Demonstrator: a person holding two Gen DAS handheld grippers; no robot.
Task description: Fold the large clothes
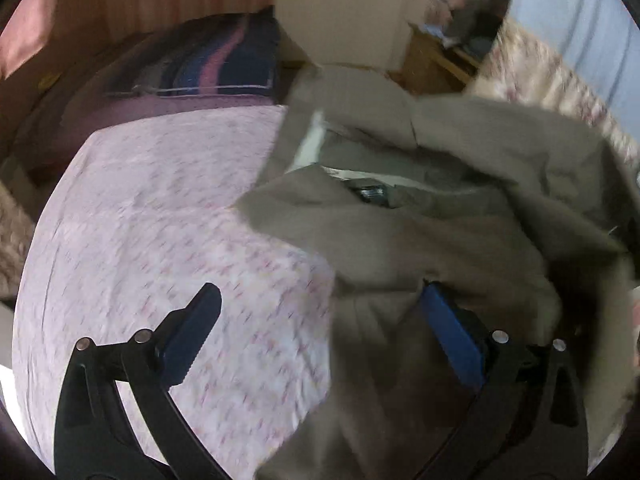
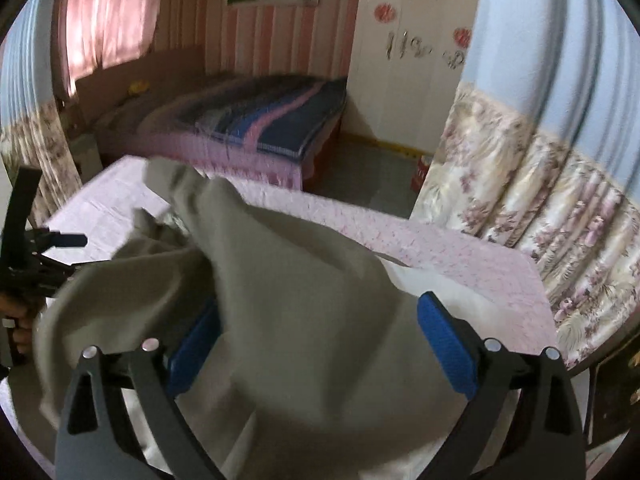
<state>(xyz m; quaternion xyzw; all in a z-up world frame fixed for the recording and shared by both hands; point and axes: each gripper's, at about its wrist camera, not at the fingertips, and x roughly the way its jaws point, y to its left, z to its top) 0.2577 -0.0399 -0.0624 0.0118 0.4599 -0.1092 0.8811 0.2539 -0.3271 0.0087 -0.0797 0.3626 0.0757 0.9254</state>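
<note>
A large beige garment [image 1: 440, 240] lies rumpled on the table's pink flowered cloth [image 1: 160, 220], with its white lining and a dark label [image 1: 370, 192] showing. My left gripper [image 1: 324, 320] is open wide, one finger over the bare cloth and the other over the garment's near edge, with nothing gripped. In the right wrist view the garment [image 2: 300, 300] rises in a heap between the spread fingers of my right gripper [image 2: 320, 340]. Fabric drapes over the left finger [image 2: 196, 344], but the pads do not pinch it.
A person's hand [image 2: 18, 320] holds the left gripper at the left edge of the right wrist view. Behind the table are a bed with a striped blanket [image 2: 260, 120], a white wardrobe [image 2: 400, 60] and a flowered curtain [image 2: 540, 200]. The table's far edge [image 2: 400, 224] drops to the floor.
</note>
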